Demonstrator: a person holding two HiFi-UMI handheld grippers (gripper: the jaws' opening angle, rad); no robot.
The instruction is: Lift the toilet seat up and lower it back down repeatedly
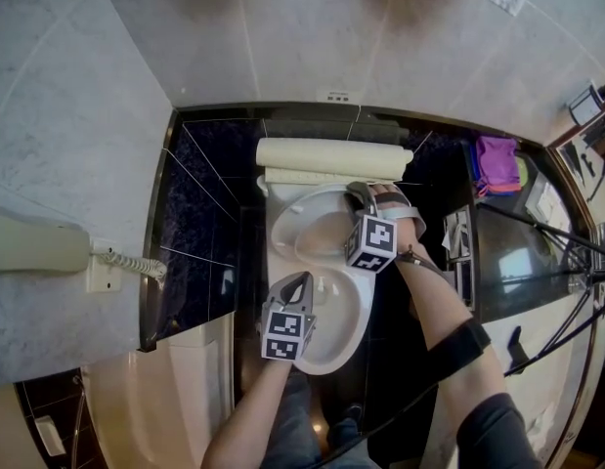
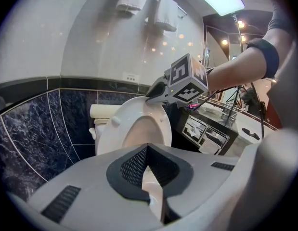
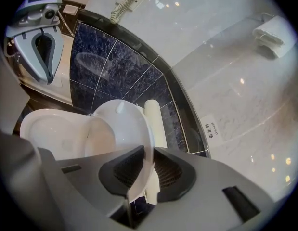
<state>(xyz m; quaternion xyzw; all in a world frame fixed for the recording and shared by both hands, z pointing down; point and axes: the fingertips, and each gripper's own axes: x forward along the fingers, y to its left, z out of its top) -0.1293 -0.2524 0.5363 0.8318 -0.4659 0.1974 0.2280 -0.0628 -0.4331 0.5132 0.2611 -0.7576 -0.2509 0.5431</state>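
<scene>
1. Left gripper: jaws tip to tip, empty. You hold it over the front of the bowl, likely to keep it out of the swing.
2. Right gripper: pinched on the free edge of the seat. That thin rim suits a pad grip.
3. Seat: raised and steeply tilted, hinged at the back, bowl uncovered below.
4. Tank: just behind the seat, probably the stop for lifting.
5. Room: dark wall on your left, counter on your right, both apart from the seat's edges.
</scene>
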